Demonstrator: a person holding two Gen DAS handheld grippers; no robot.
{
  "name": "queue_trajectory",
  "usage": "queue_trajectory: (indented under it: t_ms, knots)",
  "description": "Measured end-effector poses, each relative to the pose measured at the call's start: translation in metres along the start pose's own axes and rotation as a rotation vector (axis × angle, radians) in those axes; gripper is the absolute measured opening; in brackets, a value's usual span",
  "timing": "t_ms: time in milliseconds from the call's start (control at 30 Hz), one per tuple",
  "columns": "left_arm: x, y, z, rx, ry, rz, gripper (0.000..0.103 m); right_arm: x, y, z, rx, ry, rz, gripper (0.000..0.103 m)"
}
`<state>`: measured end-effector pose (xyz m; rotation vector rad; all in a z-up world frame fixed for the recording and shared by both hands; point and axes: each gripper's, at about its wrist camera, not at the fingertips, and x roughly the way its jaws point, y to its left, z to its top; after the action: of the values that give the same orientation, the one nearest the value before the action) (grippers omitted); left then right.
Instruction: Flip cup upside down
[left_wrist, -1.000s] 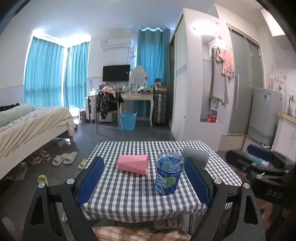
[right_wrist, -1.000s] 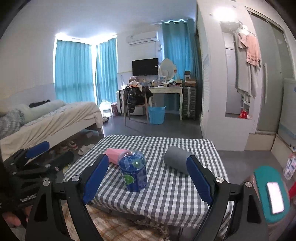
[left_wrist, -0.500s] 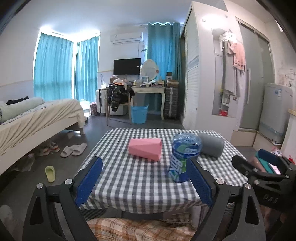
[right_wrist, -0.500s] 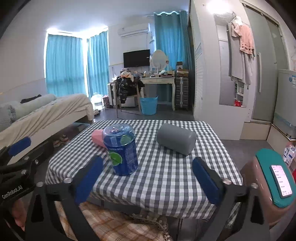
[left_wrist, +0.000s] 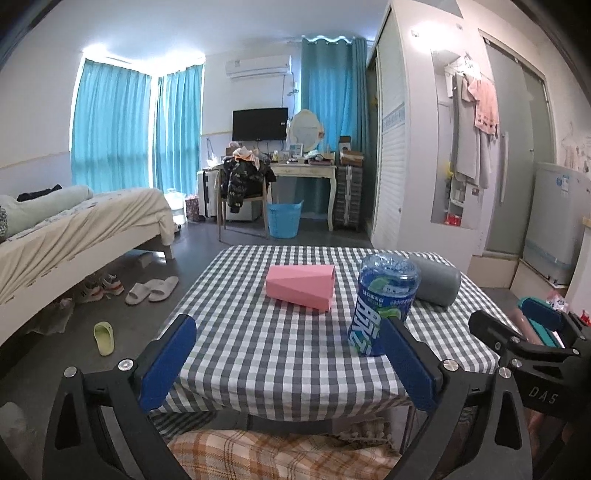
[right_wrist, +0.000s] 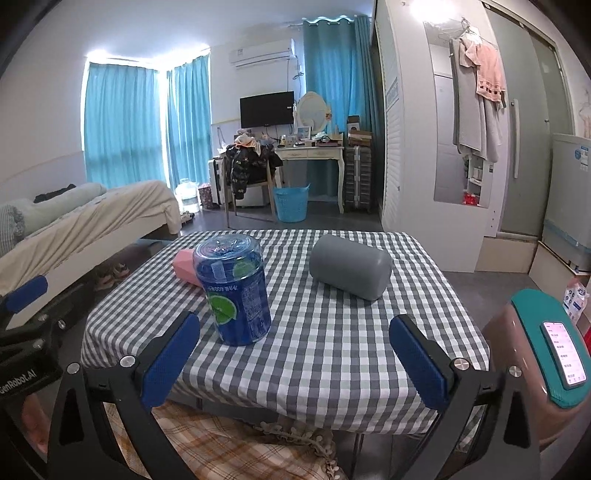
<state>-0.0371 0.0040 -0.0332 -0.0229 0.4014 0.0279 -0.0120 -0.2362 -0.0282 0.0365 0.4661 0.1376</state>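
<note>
A grey cup (right_wrist: 350, 271) lies on its side at the right of the checked table (right_wrist: 332, 343), its closed end toward me; in the left wrist view the grey cup (left_wrist: 436, 280) peeks out behind a blue bottle-shaped cup (left_wrist: 382, 304) that stands upside down, base up. That blue cup (right_wrist: 234, 290) stands near the table's front left. A pink faceted cup (left_wrist: 301, 286) lies on its side mid-table. My left gripper (left_wrist: 290, 363) is open at the table's near edge. My right gripper (right_wrist: 293, 360) is open too, short of the grey cup, holding nothing.
A pink and teal stool with a phone (right_wrist: 563, 350) on it stands right of the table. A plaid cushion (left_wrist: 277, 454) lies below the table's front edge. A bed (left_wrist: 74, 229) is to the left, slippers (left_wrist: 151, 290) on the floor.
Both grippers have drawn closer to the table and a little lower. The right gripper's view has shifted so the grey cup sits more between its fingers. Nothing on the table has moved.
</note>
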Motion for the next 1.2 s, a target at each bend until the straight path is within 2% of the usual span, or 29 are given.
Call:
queue_trajectory:
  t_ms: [1200]
  knots:
    - [0.0006, -0.0040, -0.0041, 0.015, 0.008, 0.001, 0.103, 0.0034, 0.0051, -0.0016, -0.007, 0.017, 0.003, 0.103]
